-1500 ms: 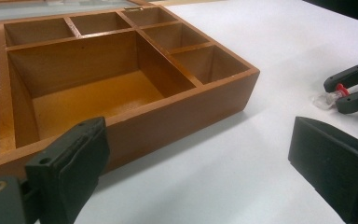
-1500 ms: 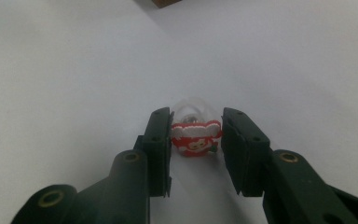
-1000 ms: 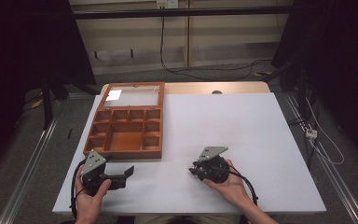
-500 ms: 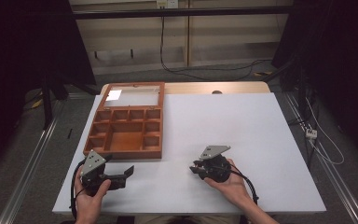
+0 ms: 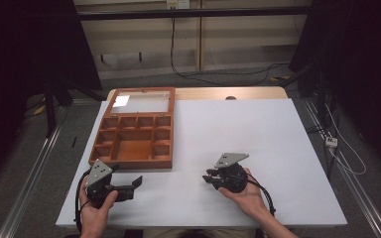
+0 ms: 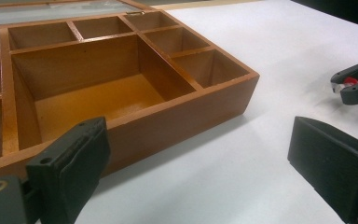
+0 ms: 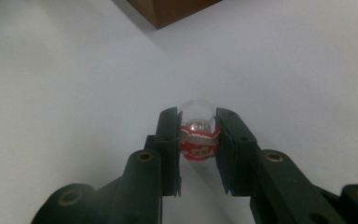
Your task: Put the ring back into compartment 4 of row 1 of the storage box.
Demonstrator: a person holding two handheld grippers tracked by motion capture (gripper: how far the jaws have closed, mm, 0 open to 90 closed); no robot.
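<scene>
On the white tabletop (image 5: 278, 129), my right gripper (image 7: 196, 140) is clamped on a small clear-domed capsule with a red base (image 7: 196, 140), well apart from the wooden compartment box (image 5: 134, 144). Nothing has shifted over the last second, so I judge the grip settled and ready for carrying. My left gripper (image 6: 200, 163) stands open by the box's near wall.

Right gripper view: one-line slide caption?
Right tool shut on a small clear-domed red capsule above the white table, wooden box corner behind.
</scene>
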